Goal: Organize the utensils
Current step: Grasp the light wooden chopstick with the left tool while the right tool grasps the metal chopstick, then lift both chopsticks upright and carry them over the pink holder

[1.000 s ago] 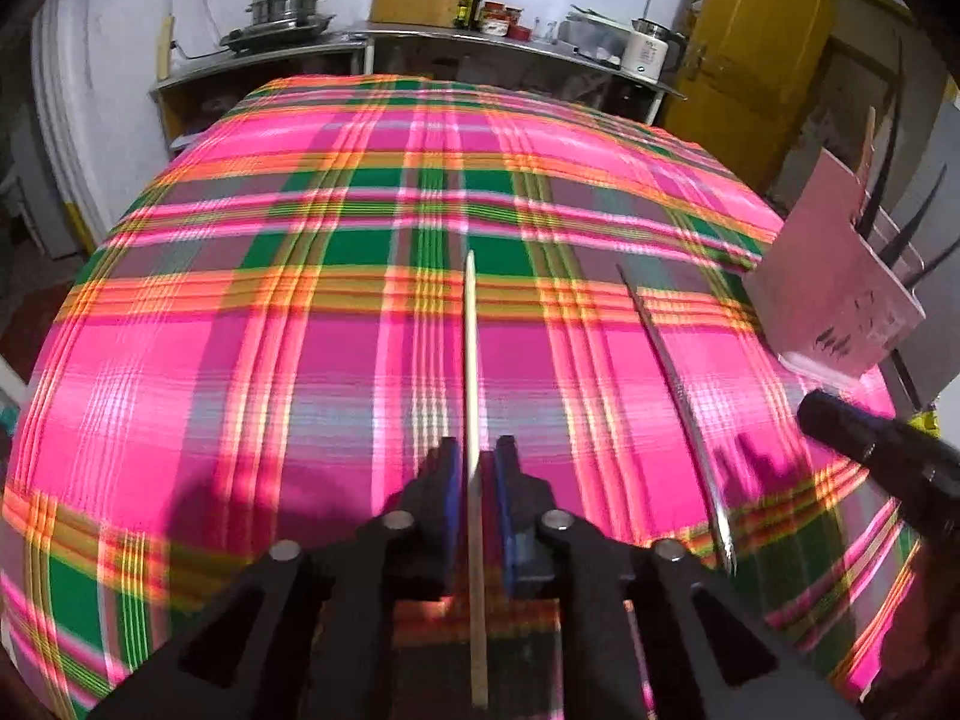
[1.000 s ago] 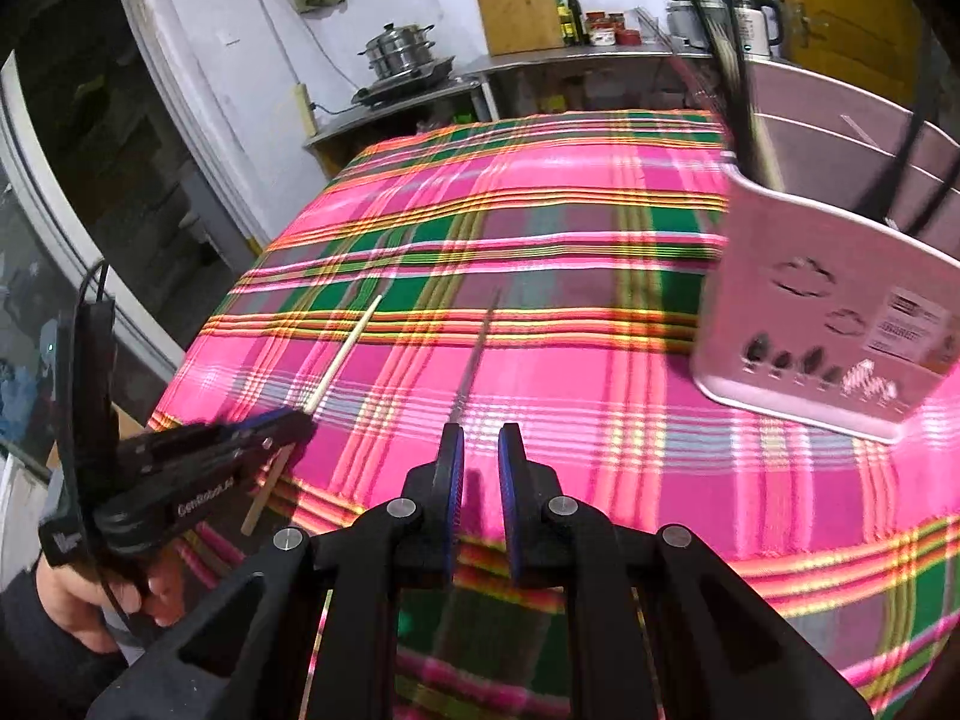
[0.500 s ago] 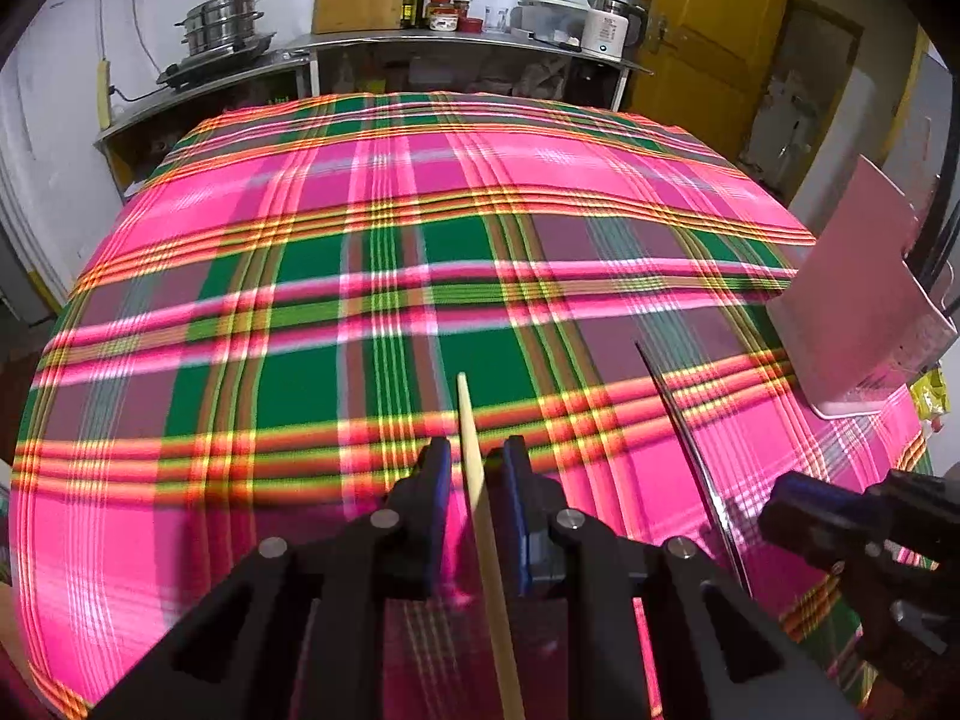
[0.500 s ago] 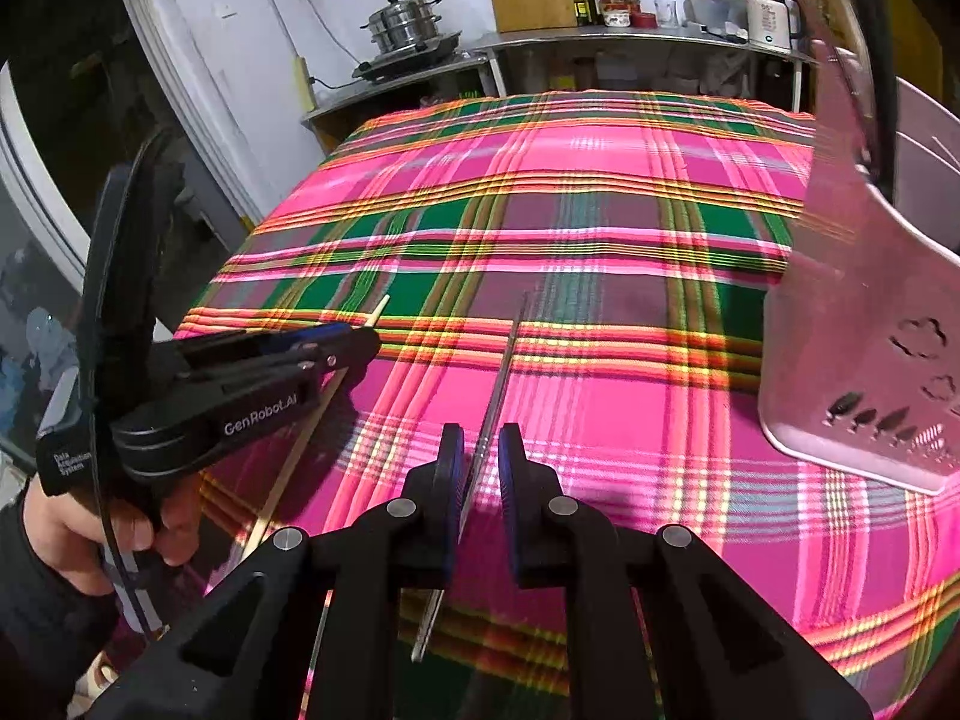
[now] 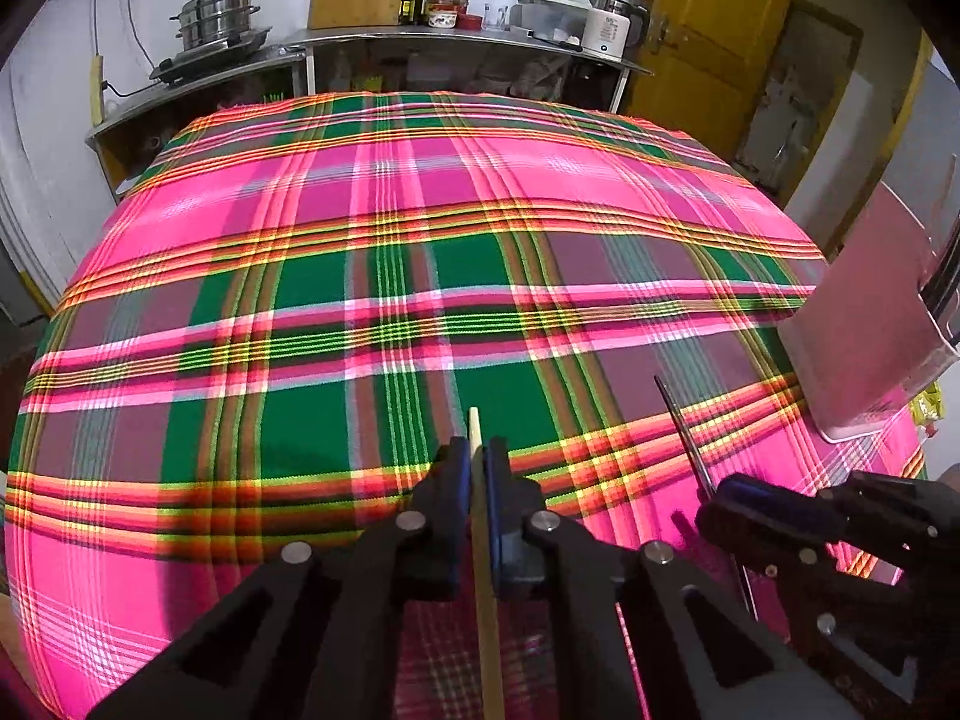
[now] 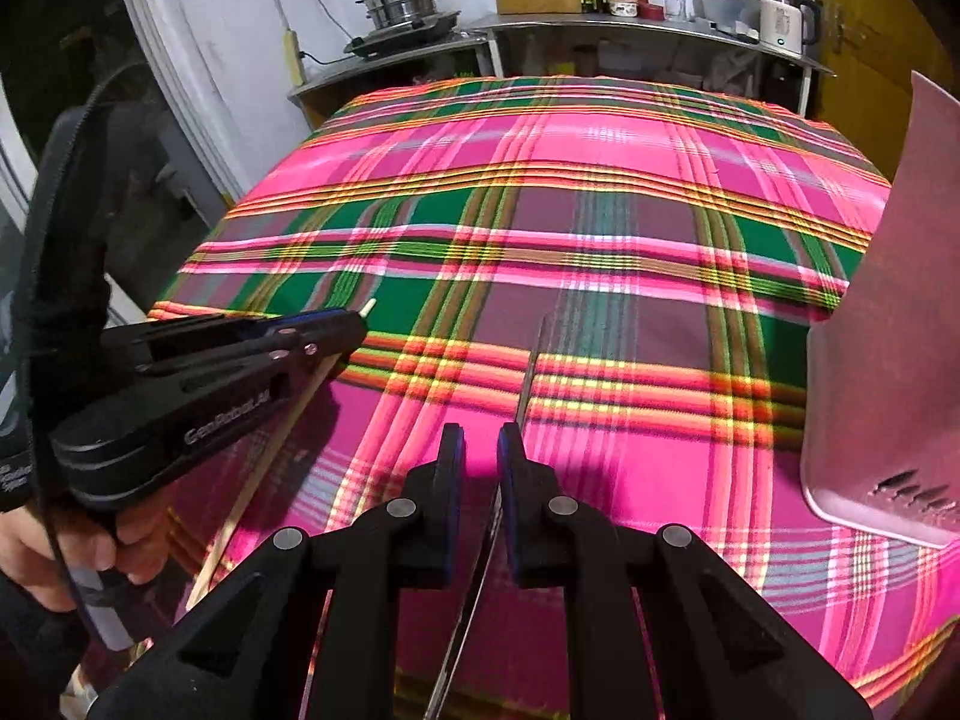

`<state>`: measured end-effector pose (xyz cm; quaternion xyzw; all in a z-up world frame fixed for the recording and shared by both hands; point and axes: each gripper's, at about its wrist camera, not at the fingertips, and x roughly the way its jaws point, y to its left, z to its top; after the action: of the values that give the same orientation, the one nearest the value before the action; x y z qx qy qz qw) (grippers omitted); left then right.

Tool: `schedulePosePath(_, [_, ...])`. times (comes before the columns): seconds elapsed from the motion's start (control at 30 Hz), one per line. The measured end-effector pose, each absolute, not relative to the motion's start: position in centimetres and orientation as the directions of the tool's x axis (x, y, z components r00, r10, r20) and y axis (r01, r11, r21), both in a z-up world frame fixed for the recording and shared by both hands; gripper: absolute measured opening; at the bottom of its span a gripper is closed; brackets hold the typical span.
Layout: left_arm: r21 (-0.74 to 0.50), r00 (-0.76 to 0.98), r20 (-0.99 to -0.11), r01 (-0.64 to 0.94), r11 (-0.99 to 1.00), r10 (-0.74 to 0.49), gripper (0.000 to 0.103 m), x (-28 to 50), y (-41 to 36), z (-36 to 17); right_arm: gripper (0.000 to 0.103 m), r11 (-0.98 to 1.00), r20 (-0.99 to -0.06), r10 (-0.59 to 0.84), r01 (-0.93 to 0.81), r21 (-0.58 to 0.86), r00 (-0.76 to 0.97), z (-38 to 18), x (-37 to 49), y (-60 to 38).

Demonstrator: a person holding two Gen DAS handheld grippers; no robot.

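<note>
My left gripper (image 5: pixel 477 456) is shut on a wooden chopstick (image 5: pixel 485 570) and holds it above the plaid cloth; it also shows in the right wrist view (image 6: pixel 354 324), with the chopstick (image 6: pixel 270 456) slanting down from it. My right gripper (image 6: pixel 480 444) is closed around a thin metal utensil (image 6: pixel 528 378) that runs between its fingers, lifted off the cloth. In the left wrist view the right gripper (image 5: pixel 720 492) holds the metal utensil (image 5: pixel 681 420). A pink utensil holder (image 6: pixel 882 360) stands at the right, also in the left wrist view (image 5: pixel 864 324).
The table is covered by a pink and green plaid cloth (image 5: pixel 390 270). Behind it runs a steel counter (image 5: pixel 468 39) with a steamer pot (image 5: pixel 219 15), bottles and a kettle (image 5: pixel 612 30). A yellow door (image 5: pixel 720 30) is at the back right.
Both grippers have risen and moved forward with their utensils; the chopstick and the metal utensil are off the cloth. The right gripper has closed on the metal utensil.
</note>
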<state>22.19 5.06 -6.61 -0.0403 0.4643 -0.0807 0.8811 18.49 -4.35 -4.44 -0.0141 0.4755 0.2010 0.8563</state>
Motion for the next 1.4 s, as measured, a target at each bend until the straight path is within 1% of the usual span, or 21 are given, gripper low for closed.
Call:
schedulePosePath(0.1, [-0.149,0.555,-0.812,0.101,0.984,-0.181,0.006,22.4,5.3,-6.6,0.012,0.934,-0.842,0.287,-0.328,0.14,0.458,-4.8,19.1,-4.3])
schedulePosePath(0.27, [-0.139,0.553,-0.815,0.109,0.984,-0.176,0.006,22.6,5.2,-6.5,0.012,0.929,-0.841,0.265,-0.358,0.092,0.471,-5.1,19.3,-3.5])
schedulePosePath(0.37, [-0.142,0.547,-0.818,0.106,0.984,-0.177,0.006,22.9,5.3,-6.5,0.011,0.931,-0.844,0.277,-0.347,0.116,0.46,-5.0,19.7,-3.5])
schedulePosePath(0.43, [-0.146,0.547,-0.818,0.101,0.984,-0.177,0.006,23.0,5.4,-6.3,0.007,0.93,-0.847,0.28,-0.346,0.122,0.452,-5.0,19.8,-3.6])
schedulePosePath(0.5, [-0.144,0.555,-0.813,0.104,0.984,-0.178,0.006,22.9,5.4,-5.9,0.006,0.927,-0.845,0.294,-0.349,0.137,0.447,-4.8,19.8,-3.7])
schedulePosePath(0.73, [-0.15,0.602,-0.777,0.112,0.982,-0.187,0.005,22.0,5.9,-3.0,0.005,0.916,-0.804,0.336,-0.371,0.156,0.491,-2.2,18.3,-4.0])
schedulePosePath(0.93, [-0.143,0.661,-0.724,0.134,0.981,-0.196,0.005,20.3,6.1,1.1,0.006,0.908,-0.757,0.373,-0.379,0.178,0.537,0.7,16.4,-4.9])
schedulePosePath(1.13, [-0.149,0.71,-0.669,0.161,0.976,-0.219,0.005,18.0,5.9,5.0,0.006,0.908,-0.711,0.391,-0.372,0.194,0.584,3.3,14.9,-6.5])
schedulePosePath(1.4, [-0.162,0.741,-0.621,0.2,0.966,-0.257,0.005,15.4,4.7,8.3,0.006,0.91,-0.66,0.4,-0.359,0.206,0.636,6.1,12.7,-8.6])
